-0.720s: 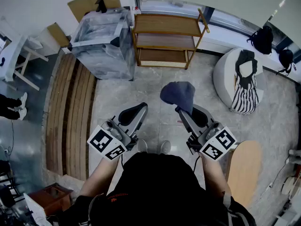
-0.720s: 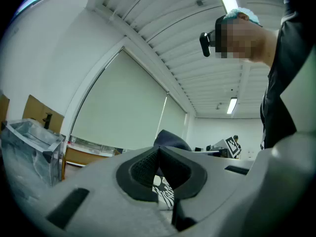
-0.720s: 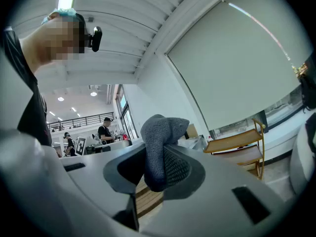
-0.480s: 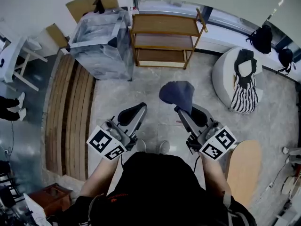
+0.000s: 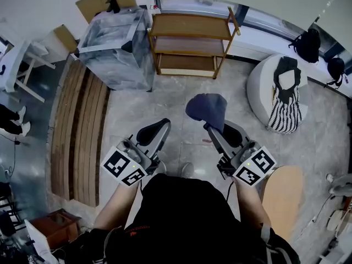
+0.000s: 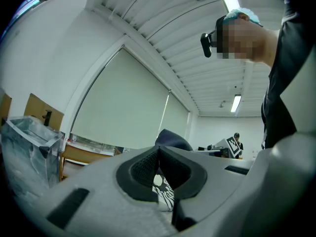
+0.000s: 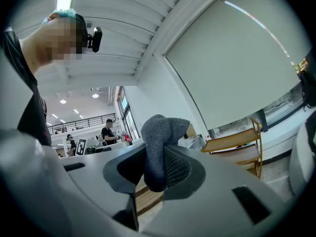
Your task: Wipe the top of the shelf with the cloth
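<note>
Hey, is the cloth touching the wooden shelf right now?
Apart. The head view shows the cloth pinched in the right gripper, with a stretch of bare floor between it and the shelf.

**Both arms, seen from the head.** The left forearm [image 5: 116, 207] and right forearm [image 5: 248, 203] reach forward from the torso. The two grippers angle inward toward each other, level and well apart. The left gripper [image 5: 157, 130] has its fingers together with nothing between them (they appear to meet only at the tips). The right gripper [image 5: 210, 127] has its fingers clamped on the dark blue cloth [image 5: 207, 108], which bunches beyond them. Each marker cube faces upward, nearest the body.
</note>
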Demonstrator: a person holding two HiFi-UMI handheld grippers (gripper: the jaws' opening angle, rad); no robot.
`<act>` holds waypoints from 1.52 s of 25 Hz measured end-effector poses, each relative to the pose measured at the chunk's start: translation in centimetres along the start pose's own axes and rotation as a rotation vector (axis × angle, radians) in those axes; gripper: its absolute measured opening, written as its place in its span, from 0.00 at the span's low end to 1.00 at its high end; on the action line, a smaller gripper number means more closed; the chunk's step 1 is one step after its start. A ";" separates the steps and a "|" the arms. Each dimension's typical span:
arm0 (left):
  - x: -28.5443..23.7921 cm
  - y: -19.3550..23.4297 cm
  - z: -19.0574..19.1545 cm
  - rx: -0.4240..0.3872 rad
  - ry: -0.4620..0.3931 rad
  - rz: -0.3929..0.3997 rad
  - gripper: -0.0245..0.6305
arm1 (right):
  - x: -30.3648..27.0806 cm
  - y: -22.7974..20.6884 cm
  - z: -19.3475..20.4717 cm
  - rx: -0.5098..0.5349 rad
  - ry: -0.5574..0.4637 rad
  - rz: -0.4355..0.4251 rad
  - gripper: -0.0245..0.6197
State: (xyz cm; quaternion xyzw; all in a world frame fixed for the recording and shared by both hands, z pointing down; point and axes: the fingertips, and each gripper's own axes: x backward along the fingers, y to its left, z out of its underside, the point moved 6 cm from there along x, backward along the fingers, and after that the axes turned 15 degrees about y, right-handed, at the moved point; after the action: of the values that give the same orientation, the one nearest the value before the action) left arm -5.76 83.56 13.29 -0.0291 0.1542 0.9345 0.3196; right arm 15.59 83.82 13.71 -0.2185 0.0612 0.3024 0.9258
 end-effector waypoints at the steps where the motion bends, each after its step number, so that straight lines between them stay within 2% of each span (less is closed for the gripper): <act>1: -0.3 -0.3 0.1 0.000 0.001 -0.002 0.07 | 0.3 -0.3 0.0 0.000 0.000 -0.002 0.17; 7: -2.5 -1.1 0.3 -0.003 0.006 -0.009 0.07 | 1.7 -2.4 0.2 -0.013 0.002 -0.014 0.17; 18: -5.5 1.1 0.3 0.011 0.013 -0.021 0.07 | 0.9 -6.0 -0.2 -0.035 0.011 -0.016 0.17; 26: -8.3 6.0 -0.2 0.028 0.015 -0.008 0.07 | -2.9 -9.7 -1.5 -0.046 0.028 -0.003 0.17; 38: -11.2 16.7 -2.7 0.051 0.032 0.000 0.07 | -12.0 -14.8 -5.2 -0.064 0.060 0.013 0.17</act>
State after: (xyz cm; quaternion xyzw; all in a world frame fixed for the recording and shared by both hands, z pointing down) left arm -7.13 63.70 16.92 -0.0359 0.1830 0.9297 0.3176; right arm 14.71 64.45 17.41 -0.2568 0.0805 0.3033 0.9141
